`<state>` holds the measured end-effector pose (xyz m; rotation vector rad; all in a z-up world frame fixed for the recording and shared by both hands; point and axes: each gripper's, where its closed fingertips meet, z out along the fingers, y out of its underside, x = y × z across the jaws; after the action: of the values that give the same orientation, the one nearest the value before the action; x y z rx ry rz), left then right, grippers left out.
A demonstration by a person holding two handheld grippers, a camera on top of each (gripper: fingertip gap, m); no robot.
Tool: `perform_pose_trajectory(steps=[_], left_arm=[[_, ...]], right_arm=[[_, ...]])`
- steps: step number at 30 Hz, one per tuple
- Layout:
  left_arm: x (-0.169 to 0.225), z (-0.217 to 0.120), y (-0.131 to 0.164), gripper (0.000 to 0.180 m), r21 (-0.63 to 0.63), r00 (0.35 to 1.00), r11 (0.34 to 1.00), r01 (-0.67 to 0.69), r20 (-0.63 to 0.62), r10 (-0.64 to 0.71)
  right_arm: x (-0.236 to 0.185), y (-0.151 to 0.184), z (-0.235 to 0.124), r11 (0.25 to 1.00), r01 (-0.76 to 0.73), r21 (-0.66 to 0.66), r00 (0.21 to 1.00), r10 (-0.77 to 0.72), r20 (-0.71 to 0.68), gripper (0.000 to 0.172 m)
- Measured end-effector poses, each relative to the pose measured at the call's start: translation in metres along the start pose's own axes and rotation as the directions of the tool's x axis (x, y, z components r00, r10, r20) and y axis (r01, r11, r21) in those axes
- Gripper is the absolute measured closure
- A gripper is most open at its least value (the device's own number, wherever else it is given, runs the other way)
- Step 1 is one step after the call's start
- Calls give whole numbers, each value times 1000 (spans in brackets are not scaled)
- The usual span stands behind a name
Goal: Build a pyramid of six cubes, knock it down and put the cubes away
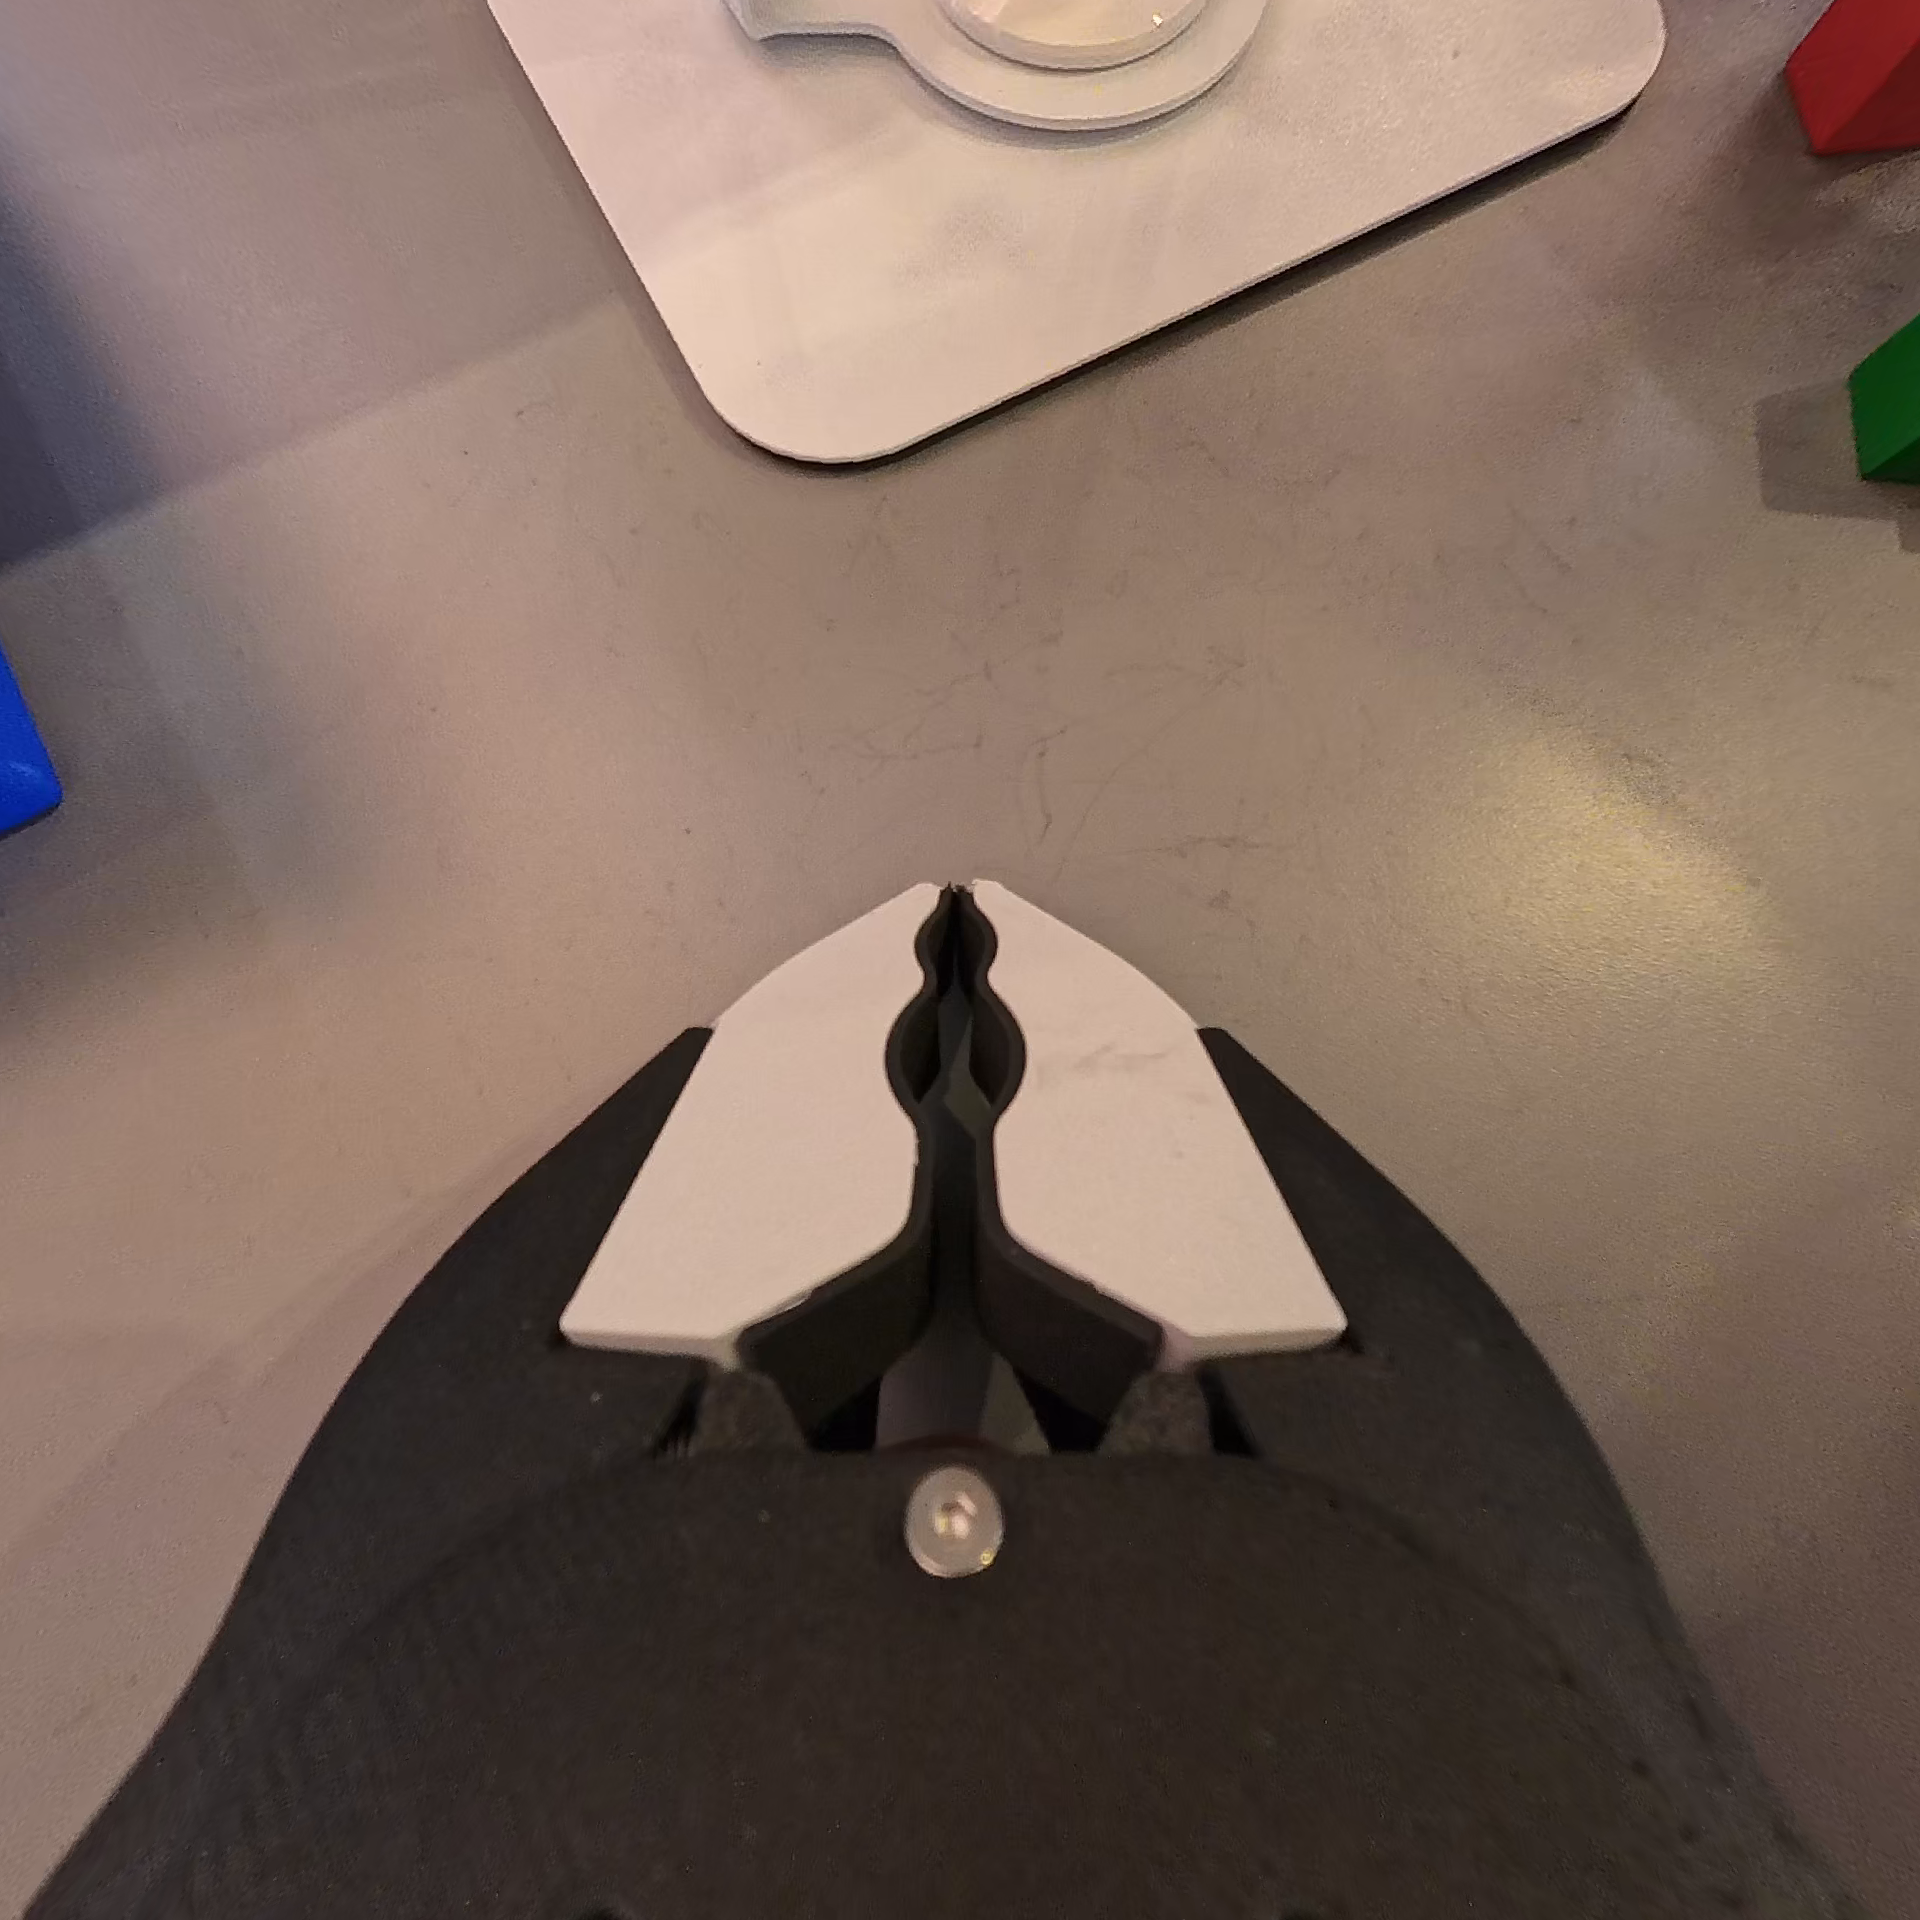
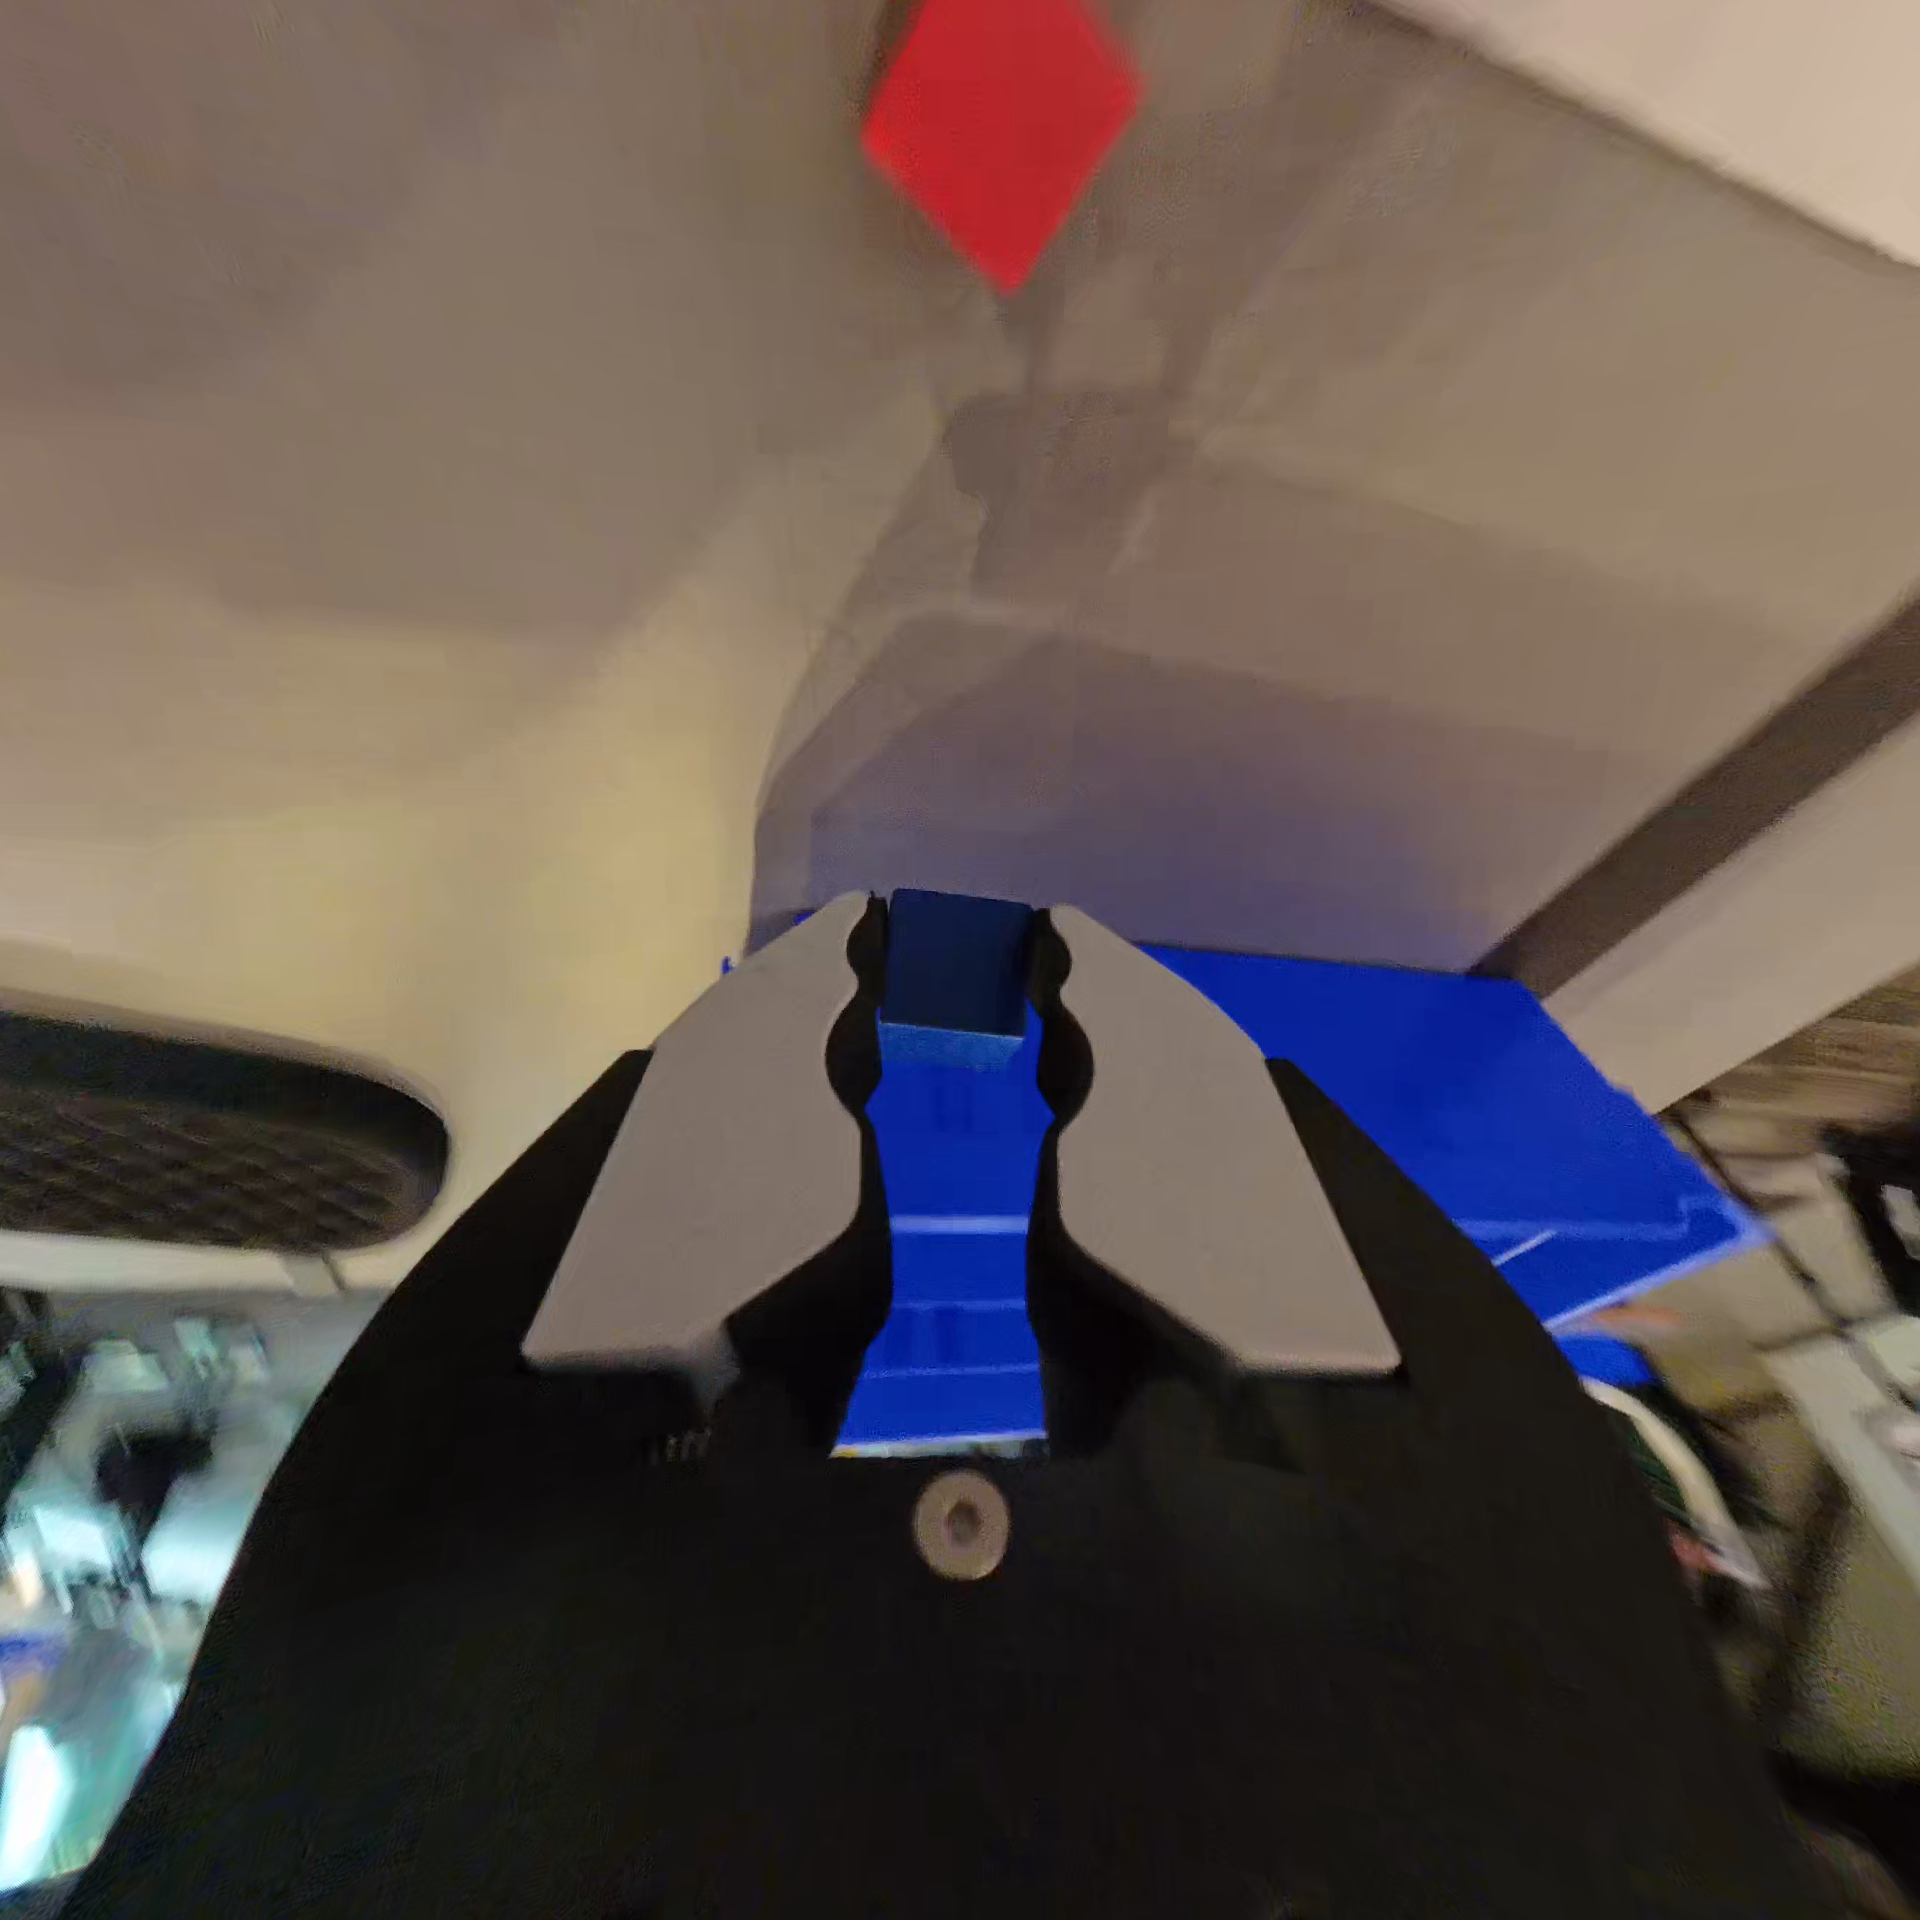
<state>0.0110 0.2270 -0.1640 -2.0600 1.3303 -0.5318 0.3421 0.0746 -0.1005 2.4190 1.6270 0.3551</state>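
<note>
red cube, green cube, white plate

Plate: top centre, on table
Cubes: right edge
Bin: lower right, behind held cube

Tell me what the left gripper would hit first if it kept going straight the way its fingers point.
Probably the white plate lying flat ahead of the shut left gripper. Only bare grey table lies between, though the fingers might pass above the plate; height is unclear.

Likely a workshop: grey worktable, blue bin, blurred cluttered shelves.
</note>
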Motion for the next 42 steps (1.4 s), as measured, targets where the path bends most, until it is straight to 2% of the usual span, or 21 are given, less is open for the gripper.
perform_pose_trajectory(steps=[1,3,5,7,9,12,16,19,21,26,30,34,35,36,39,42], left_arm=[[0,0,0,180,0,1000,1000,0,0,0],[0,0,0,180,0,1000,1000,0,0,0],[0,0,0,180,0,1000,1000,0,0,0],[0,0,0,180,0,1000,1000,0,1,0],[1,0,0,180,0,1000,1000,0,0,0],[1,0,0,180,0,1000,1000,2,-3,-2],[1,0,0,180,0,1000,1000,3,-4,-3],[1,0,0,180,0,1000,1000,3,-4,-3],[1,0,0,180,0,1000,1000,3,-4,-3],[2,0,0,180,0,1000,1000,3,-3,-3],[2,0,0,180,0,1000,1000,3,-3,-3],[2,0,0,180,0,1000,1000,3,-4,-3],[2,0,0,180,0,1000,1000,3,-4,-3],[2,0,0,180,0,1000,1000,3,-4,-3],[2,0,0,180,0,1000,1000,3,-4,-3],[2,0,0,180,0,1000,1000,3,-4,-3]], right_arm=[[3,1,-17,994,-71,83,997,72,-1,145],[11,16,-44,948,-219,233,974,225,1,145],[25,44,-60,853,-375,362,916,401,3,145],[37,76,-63,710,-522,472,815,578,31,145],[48,104,-55,523,-656,545,673,732,107,145],[54,129,-27,311,-770,558,491,847,206,145],[55,132,16,173,-847,503,354,890,289,145],[64,130,32,47,-865,499,258,895,364,145],[69,128,41,10,-876,482,221,897,383,145],[84,124,68,19,-905,426,182,920,346,144],[100,127,82,-13,-907,421,142,932,334,144],[96,125,94,3,-920,393,134,942,307,144],[92,123,94,0,-928,371,128,938,321,134],[88,123,91,-9,-930,367,121,937,329,126],[78,128,63,-35,-911,410,113,937,331,119],[65,128,4,-25,-848,530,155,944,292,125]])
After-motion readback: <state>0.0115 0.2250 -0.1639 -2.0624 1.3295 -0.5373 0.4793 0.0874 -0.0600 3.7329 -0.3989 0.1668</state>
